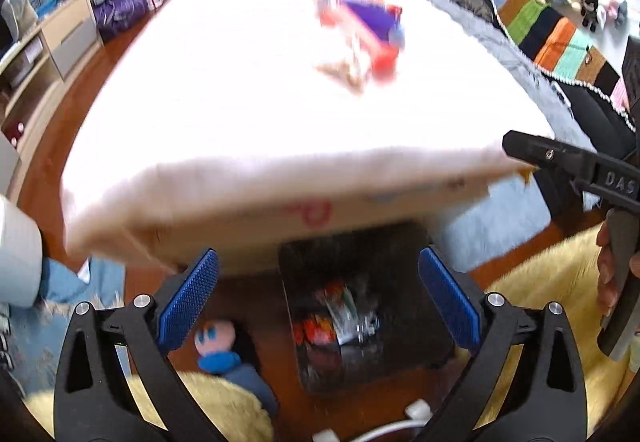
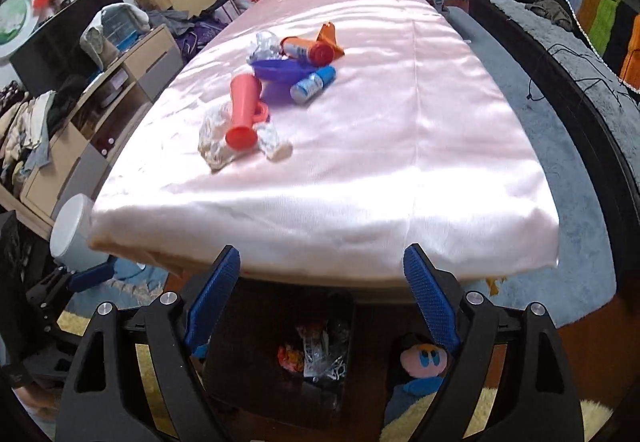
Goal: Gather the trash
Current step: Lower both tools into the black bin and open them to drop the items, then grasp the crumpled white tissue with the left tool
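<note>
Both your grippers are empty w/ blue-padded fingers spread wide: left gripper (image 1: 319, 296), right gripper (image 2: 322, 296), each tilted steeply down past the near desk edge.

Right below, btwn the fingers in both views, sits the black open-top trash bin (image 2: 240, 362) on the floor, holding crumpled clear plastic and red/orange wrappers (image 2: 316, 356). Just beside the bin lies a pink-faced plush doll w/ blue eyes and blue scarf (image 2: 425, 360).

In the left view your right hand (image 1: 610, 274) grips the other tool's handle at the frame's right edge; white letters "DAS" (image 1: 619, 181) read on its black body, rest cut off.

Next up, the long desk under a shiny pale-pink cloth (image 2: 400, 161). A red mark shows on the desk's front under the cloth in the left view; too blurred to read.

Mid-desk, well apart from the bin, the remaining trash pile: crumpled whitish plastic wrap (image 2: 216, 143), red plastic cup lying on its side (image 2: 243, 111), purple plastic bowl (image 2: 280, 71), small blue-capped bottle (image 2: 313, 83), orange-capped tube (image 2: 306, 49). Their labels are too small to read.
</note>
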{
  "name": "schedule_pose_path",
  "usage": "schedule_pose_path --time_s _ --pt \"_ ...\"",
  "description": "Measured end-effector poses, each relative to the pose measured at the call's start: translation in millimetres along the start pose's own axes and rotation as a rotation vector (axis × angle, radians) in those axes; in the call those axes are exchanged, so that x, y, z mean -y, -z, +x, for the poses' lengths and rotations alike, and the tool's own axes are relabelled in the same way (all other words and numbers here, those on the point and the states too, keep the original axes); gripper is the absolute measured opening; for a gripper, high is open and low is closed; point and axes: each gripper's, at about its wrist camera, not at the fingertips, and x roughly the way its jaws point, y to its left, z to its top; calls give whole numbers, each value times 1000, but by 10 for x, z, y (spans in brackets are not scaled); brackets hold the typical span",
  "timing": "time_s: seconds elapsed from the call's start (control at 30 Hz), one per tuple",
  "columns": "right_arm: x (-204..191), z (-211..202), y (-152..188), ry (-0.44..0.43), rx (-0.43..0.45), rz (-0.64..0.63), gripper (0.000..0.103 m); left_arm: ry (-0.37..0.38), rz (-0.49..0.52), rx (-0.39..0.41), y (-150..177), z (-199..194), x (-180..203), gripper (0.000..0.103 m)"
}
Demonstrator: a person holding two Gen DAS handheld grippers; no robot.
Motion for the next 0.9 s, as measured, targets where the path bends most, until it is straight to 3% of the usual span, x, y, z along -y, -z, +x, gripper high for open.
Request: schedule_pose_path --time_s 0.3,0.53,0.6,0.7,0.9 --pt "45 212 -667 43 34 -7 85 -10 16 61 -719 82 -54 93" --pt "-6 501 -1017 50 19 -35 83 14 -30 57 -1123 306 -156 75" --pt "-7 589 -1090 34 7 -26 67 32 -26 44 -1193 394 -129 68" --pt "-38 724 -1152 23 -20 -28 51 43 -13 32 -1288 513 -78 60" --pt "-81 939 -1216 5 -42 -29 50 56 4 7 -1352 703 -27 59"
